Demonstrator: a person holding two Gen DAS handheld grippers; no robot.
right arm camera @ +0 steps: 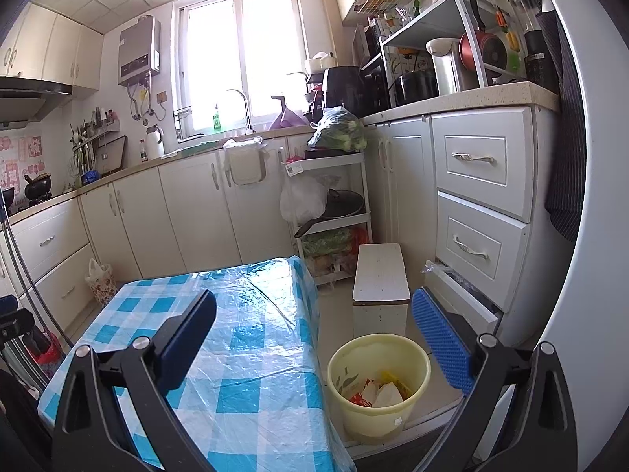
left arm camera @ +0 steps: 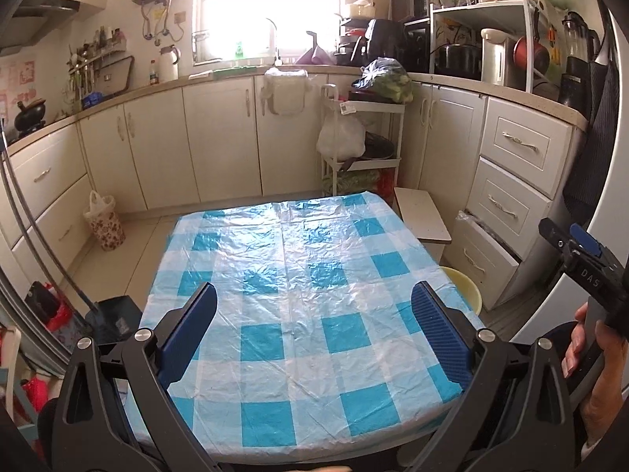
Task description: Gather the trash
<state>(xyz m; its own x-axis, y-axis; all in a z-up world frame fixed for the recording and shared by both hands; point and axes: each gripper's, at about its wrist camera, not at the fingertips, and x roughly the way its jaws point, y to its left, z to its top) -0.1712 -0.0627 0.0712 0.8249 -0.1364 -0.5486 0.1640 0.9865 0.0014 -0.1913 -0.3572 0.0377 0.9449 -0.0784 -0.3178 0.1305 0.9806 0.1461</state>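
Hovering left gripper (left arm camera: 314,306): jaws wide, empty, above blue-and-white checked plastic tablecloth (left arm camera: 298,275).
Right gripper (right arm camera: 314,322): jaws wide, empty.
Pale yellow plastic bin (right arm camera: 412,358): holds crumpled wrappers (right arm camera: 377,391).

Only one marking I can read: white letters "DAS" on the black body of the right claw (left arm camera: 589,275), at 3 o'clock in my left wrist view. A tag on the white cart (left arm camera: 348,108) at 12 o'clock and pink wall stickers (right arm camera: 19,157) at 9 o'clock are too blurred.
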